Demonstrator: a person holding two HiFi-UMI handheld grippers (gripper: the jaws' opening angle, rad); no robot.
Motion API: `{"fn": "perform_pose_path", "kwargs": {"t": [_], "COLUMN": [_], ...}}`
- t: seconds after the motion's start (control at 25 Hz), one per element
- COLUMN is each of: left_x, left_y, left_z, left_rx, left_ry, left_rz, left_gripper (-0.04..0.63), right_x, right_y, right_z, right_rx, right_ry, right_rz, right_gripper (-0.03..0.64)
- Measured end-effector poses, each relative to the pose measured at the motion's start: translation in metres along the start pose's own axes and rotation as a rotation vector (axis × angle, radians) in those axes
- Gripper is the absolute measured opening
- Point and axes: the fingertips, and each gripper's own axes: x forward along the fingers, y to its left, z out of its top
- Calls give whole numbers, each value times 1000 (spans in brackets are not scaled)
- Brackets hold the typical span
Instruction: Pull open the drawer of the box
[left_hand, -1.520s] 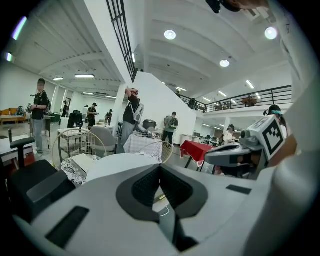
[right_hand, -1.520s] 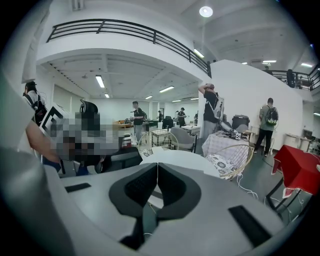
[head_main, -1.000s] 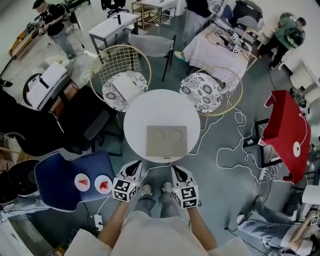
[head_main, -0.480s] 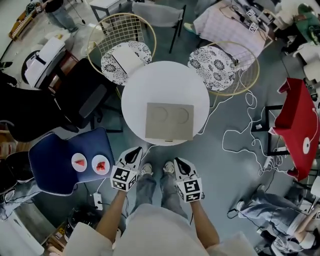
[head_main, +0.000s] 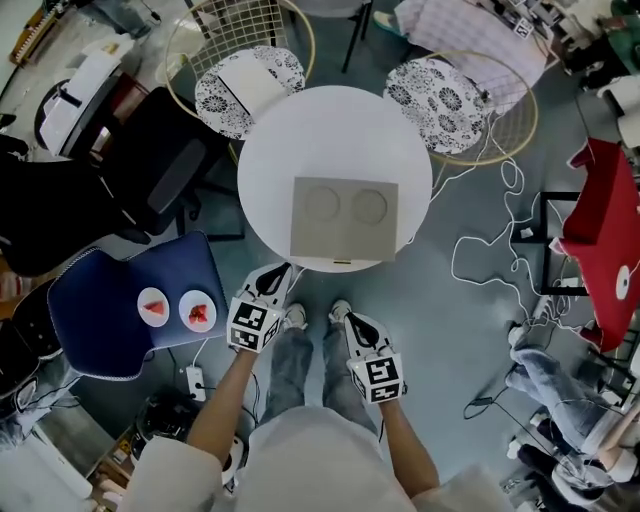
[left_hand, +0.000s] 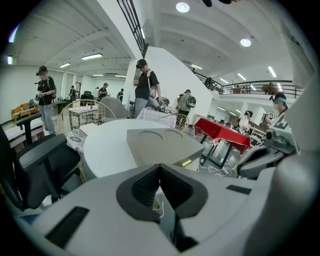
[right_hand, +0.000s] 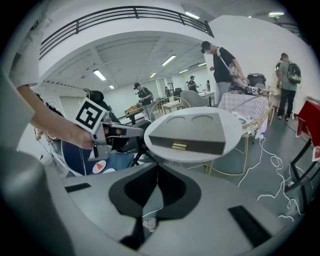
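Note:
A flat grey box with two round dents in its lid lies on the round white table. Its drawer front faces me and has a small gold handle, which also shows in the right gripper view. The drawer looks closed. My left gripper hangs just off the table's near edge, left of the handle, shut and empty. My right gripper is lower, farther from the table, also shut on nothing. It points at the drawer front.
A blue chair at my left carries two small plates of red food. Two wire chairs with patterned cushions stand behind the table. A black office chair is at left, with cables and a red cloth at right.
The table and box sit higher in the head view. My left gripper has moved up with them towards the table's edge. My right gripper now lies farther from the box.

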Motion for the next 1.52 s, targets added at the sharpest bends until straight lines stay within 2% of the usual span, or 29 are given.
{"fn": "perform_pose_path", "kwargs": {"t": [0.48, 0.8, 0.92, 1.0, 1.08, 1.16, 1.2, 1.28, 1.4, 1.52], "left_x": [48, 54, 55, 55, 55, 55, 54, 54, 54, 52], "left_y": [18, 21, 20, 20, 20, 20, 20, 21, 20, 20], "left_z": [23, 22, 22, 22, 22, 22, 22, 22, 22, 22], "left_rx": [36, 50, 50, 47, 45, 43, 43, 43, 43, 40], "left_ry": [-12, -15, -25, -26, -25, -25, -24, -24, -23, -25], "left_rz": [-8, -17, -16, -15, -16, -17, -17, -17, -19, -18], "left_gripper": [11, 11, 11, 12, 11, 11, 11, 11, 11, 11], "right_x": [8, 16, 21, 25, 29, 31, 31, 31, 33, 44], "right_y": [-7, -4, -2, -2, -7, -17, -23, -35, -51, -57], "right_z": [-7, -12, -13, -9, 0, 11, 15, 22, 24, 19], "right_rx": [33, 73, 131, 259, 483, 800, 975, 1263, 1506, 1633], "right_ry": [16, 27, 21, -12, -85, -208, -282, -427, -590, -647], "right_rz": [2, 31, 63, 96, 132, 191, 225, 277, 306, 302], "right_gripper": [15, 17, 17, 18, 20, 55, 123, 152, 161, 161]}}
